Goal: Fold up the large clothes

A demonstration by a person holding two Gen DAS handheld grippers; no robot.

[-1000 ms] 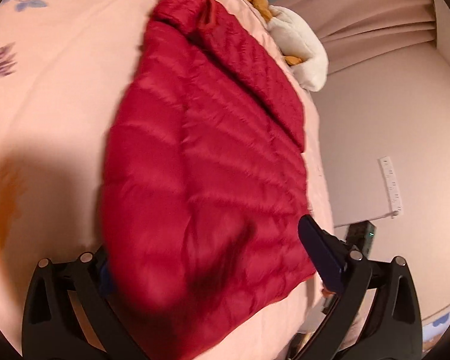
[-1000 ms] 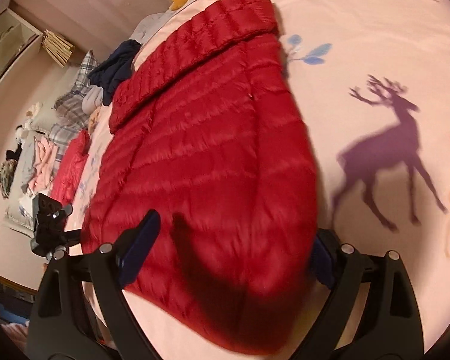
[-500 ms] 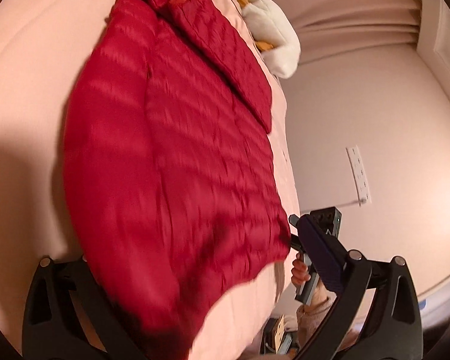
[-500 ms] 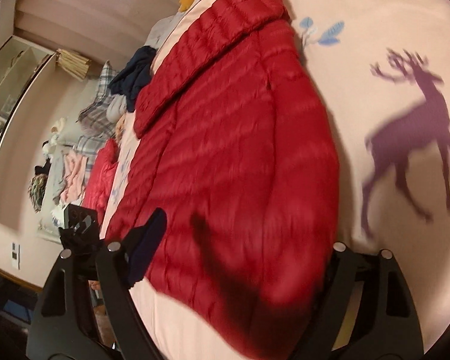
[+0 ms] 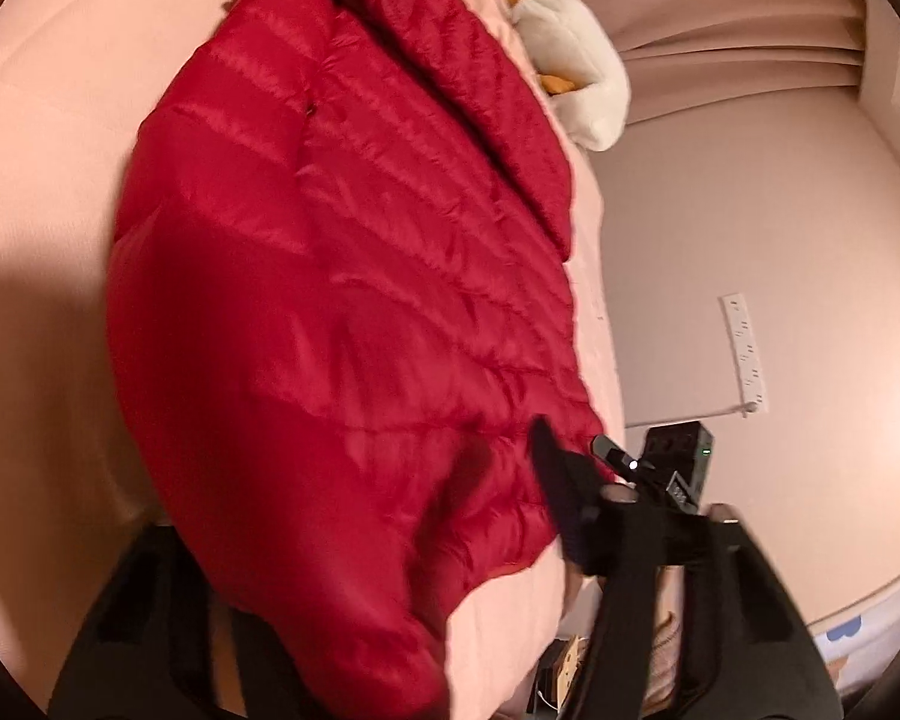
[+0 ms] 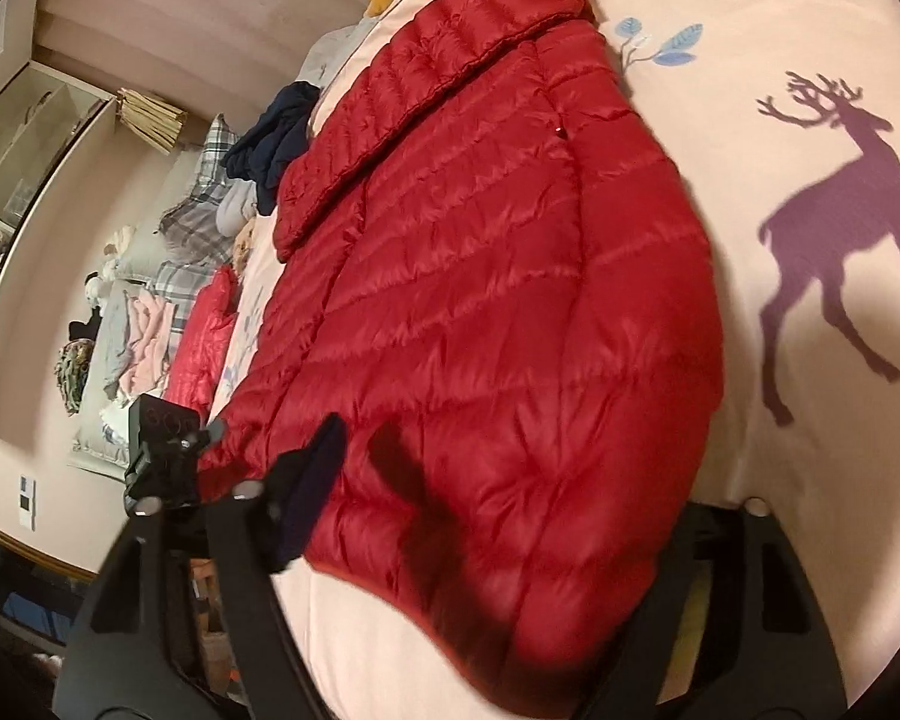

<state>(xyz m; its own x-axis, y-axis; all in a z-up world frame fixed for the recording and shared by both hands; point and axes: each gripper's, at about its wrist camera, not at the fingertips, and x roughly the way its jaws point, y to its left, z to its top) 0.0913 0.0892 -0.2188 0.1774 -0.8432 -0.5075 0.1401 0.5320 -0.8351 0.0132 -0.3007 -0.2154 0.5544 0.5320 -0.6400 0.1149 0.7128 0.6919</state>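
A down jacket [image 6: 486, 276] lies spread flat on the bed [image 6: 780, 480], its hem nearest both cameras and its collar at the far end. One sleeve is folded over the body along the side nearer the bed's edge. In the right wrist view, a heap of clothes [image 6: 150, 312] sits beyond that edge to the left (on what, I cannot tell). In the left wrist view, a plush toy [image 5: 576, 78] rests past the collar, and a power strip [image 5: 745, 354] lies on the floor to the right.
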